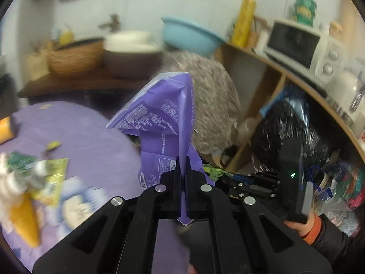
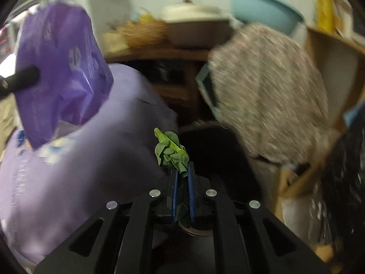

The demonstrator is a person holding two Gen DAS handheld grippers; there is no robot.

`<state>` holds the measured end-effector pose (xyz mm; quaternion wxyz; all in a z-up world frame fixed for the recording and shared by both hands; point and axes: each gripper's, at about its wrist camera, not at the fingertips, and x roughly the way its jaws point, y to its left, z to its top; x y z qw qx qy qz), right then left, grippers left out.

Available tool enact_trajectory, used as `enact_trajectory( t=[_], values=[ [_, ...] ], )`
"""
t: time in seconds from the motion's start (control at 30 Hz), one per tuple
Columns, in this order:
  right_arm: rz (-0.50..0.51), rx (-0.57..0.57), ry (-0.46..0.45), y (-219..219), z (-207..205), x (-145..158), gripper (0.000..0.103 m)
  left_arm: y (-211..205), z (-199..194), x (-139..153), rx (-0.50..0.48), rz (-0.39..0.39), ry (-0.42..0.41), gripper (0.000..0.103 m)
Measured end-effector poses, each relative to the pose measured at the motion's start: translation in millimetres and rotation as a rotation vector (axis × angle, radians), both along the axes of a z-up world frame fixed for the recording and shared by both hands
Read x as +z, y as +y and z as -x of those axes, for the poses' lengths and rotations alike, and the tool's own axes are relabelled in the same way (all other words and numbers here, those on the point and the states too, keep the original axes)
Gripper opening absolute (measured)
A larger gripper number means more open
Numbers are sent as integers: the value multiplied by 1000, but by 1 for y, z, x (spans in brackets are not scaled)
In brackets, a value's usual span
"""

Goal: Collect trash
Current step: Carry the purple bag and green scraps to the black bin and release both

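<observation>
Left gripper [image 1: 183,159]: jaws narrow, clamped on a purple wrapper [image 1: 159,123] that stands up and forward from the tips, its long axis running along the fingers.
Right gripper [image 2: 181,171]: jaws nearly together, pinching a crumpled green leaf [image 2: 171,151] that sticks out past the blue pads [image 2: 174,189].
Where the trash is: both pieces are lifted clear of the desk [image 1: 86,137], which wears a purple cloth; more scraps lie on it, a green-and-yellow packet [image 1: 52,173] and an orange cone [image 1: 25,219] at the left.
Key relation: the left gripper sits to the left of and above the right one, the wrapper beside the leaf, apart from it.
Likely drop spot: a dark opening [image 2: 212,146] lies just ahead of the right jaws; whether it is a bin I cannot tell through the blur.
Nearer hand: the right.
</observation>
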<state>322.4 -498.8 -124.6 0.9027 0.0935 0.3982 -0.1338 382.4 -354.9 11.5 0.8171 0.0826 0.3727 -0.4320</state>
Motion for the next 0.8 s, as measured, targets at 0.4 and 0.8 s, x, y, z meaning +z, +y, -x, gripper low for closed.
enact_trajectory(
  t=[0.4,0.8],
  values=[
    [-69,-57,138,-50,-13,-107,9,-166,-53,-161,15,-374,173,2],
    [-39,-97,106,-53,-18,-115,65,-149,-80,-169,104,-312,293,75]
  ],
)
